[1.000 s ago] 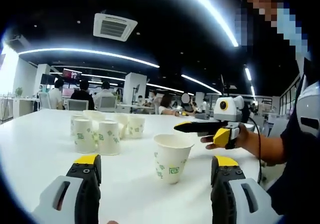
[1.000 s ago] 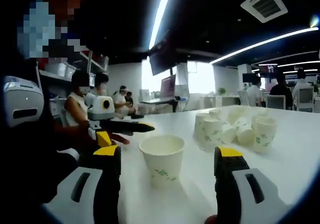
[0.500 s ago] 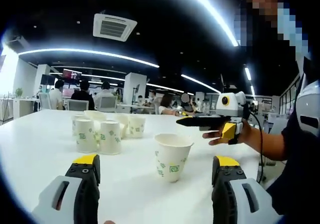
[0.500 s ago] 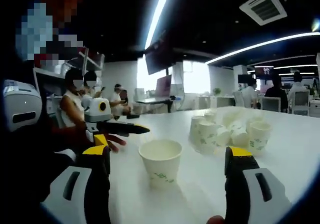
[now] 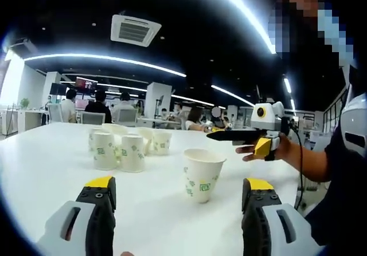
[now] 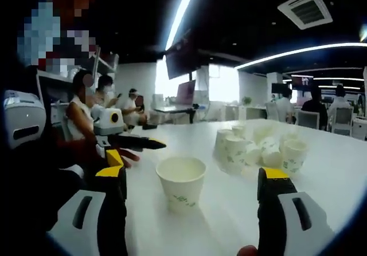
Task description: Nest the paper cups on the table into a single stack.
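Note:
A single white paper cup (image 5: 202, 176) with green print stands upright on the white table (image 5: 46, 176), just beyond and between the jaws of my left gripper (image 5: 178, 182), which is open and empty. The same cup (image 6: 180, 182) stands ahead of my right gripper (image 6: 192, 174), whose jaws are also wide apart with nothing between them. A cluster of several more paper cups (image 5: 123, 150) sits farther back on the table; in the right gripper view the cluster (image 6: 258, 150) is at the right. A hand holds each gripper above the table to either side of the single cup.
The right gripper (image 5: 243, 136) comes in from the right of the left gripper view; the left gripper (image 6: 129, 142) from the left of the right gripper view. People sit at desks far behind. Bare tabletop (image 6: 229, 210) surrounds the single cup.
My right gripper's jaws have spread a little wider. Both views have shifted slightly with the hands, and the right gripper sits a bit higher than a second ago. The cups have not moved.

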A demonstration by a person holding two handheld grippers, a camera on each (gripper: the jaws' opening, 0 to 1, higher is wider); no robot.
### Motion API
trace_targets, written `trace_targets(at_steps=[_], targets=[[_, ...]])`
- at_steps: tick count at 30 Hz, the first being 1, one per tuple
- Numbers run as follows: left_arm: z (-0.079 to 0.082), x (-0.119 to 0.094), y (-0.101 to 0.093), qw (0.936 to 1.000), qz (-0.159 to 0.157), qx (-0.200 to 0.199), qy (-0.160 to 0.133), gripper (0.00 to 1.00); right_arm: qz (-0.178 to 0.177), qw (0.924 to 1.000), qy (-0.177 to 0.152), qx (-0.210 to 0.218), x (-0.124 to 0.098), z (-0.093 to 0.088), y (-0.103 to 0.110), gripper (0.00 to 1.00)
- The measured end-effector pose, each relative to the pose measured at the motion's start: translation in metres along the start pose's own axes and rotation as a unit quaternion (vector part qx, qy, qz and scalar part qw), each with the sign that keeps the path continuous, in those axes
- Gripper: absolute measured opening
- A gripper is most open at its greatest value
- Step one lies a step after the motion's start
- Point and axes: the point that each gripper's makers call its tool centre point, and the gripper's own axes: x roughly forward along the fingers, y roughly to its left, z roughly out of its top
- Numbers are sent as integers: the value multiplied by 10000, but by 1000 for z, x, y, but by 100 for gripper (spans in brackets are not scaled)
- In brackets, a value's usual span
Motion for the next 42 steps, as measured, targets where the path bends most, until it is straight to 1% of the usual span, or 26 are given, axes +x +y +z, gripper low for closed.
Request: trace_targets(at_steps=[6, 14, 20, 28, 33, 42], targets=[[0, -1, 2, 10000, 38, -21, 18, 96, 20, 10000, 84, -39, 1, 1, -1, 97], [0, -2, 3, 10000, 56, -37, 14, 96, 9, 9999, 111, -128, 7, 11, -6, 95], [0, -4, 1, 10000, 55, -28, 29, 96, 72, 9996, 146, -212, 15, 17, -7, 94], [4, -6, 2, 10000, 83, 8, -11, 96, -14, 9996, 186, -219, 27, 24, -19, 93], [7, -9, 4, 9999, 131, 38, -55, 95, -128, 9994, 250, -198, 36, 27, -31, 93], [11, -14, 10, 9997, 228, 11, -92, 94, -252, 9984, 458, -198, 54, 24, -49, 90]])
